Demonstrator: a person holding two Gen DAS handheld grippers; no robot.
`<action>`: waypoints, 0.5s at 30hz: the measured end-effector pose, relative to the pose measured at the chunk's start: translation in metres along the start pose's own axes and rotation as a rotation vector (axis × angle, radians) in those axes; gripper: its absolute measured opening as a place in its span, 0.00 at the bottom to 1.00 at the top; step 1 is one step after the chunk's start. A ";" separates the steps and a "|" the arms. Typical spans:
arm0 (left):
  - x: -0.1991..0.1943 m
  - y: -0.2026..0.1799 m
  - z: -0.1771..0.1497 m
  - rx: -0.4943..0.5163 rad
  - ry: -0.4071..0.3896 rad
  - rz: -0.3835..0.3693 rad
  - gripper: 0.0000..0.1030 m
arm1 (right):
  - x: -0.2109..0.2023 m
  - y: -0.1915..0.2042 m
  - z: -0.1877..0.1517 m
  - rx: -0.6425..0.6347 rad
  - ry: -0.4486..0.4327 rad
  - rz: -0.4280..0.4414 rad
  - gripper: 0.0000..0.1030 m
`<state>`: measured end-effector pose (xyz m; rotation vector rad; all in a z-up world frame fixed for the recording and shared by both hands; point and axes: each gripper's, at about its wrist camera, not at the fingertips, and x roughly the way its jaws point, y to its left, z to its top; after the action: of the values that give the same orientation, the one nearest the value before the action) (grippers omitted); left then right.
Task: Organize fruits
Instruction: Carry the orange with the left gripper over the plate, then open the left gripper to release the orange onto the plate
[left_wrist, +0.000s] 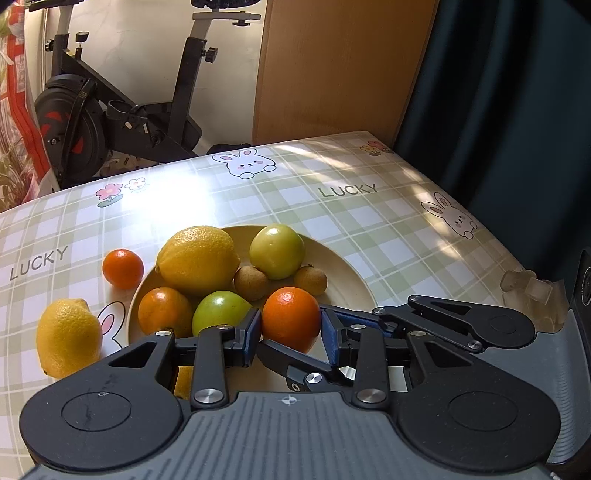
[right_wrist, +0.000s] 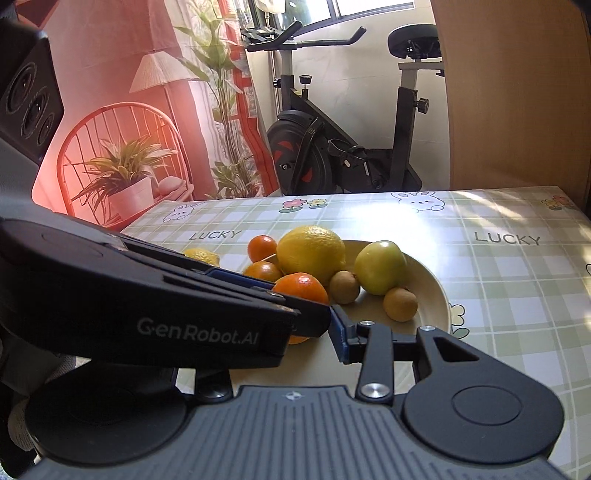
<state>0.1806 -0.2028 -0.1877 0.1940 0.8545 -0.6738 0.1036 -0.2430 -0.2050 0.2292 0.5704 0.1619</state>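
left gripper (left_wrist: 291, 326) fingers clamped on an orange (left_wrist: 290, 317) over the plate (left_wrist: 347, 273) | right gripper (right_wrist: 314, 325) grip can't tell, half hidden | lemon (left_wrist: 68, 338) on counter (left_wrist: 369, 221)

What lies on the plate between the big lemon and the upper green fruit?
A small brown fruit sits in the gap below them on the plate, shown in both wrist views.
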 end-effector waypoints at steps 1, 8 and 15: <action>0.004 -0.002 0.002 0.000 0.008 0.002 0.36 | 0.001 -0.006 -0.001 0.008 -0.001 -0.004 0.40; 0.025 -0.007 0.012 0.004 0.035 0.027 0.36 | 0.011 -0.033 0.000 0.040 0.001 -0.013 0.40; 0.032 -0.008 0.016 0.006 0.043 0.059 0.36 | 0.020 -0.038 -0.006 0.026 -0.006 -0.015 0.40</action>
<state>0.2008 -0.2304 -0.2008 0.2390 0.8842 -0.6188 0.1203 -0.2739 -0.2297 0.2504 0.5686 0.1395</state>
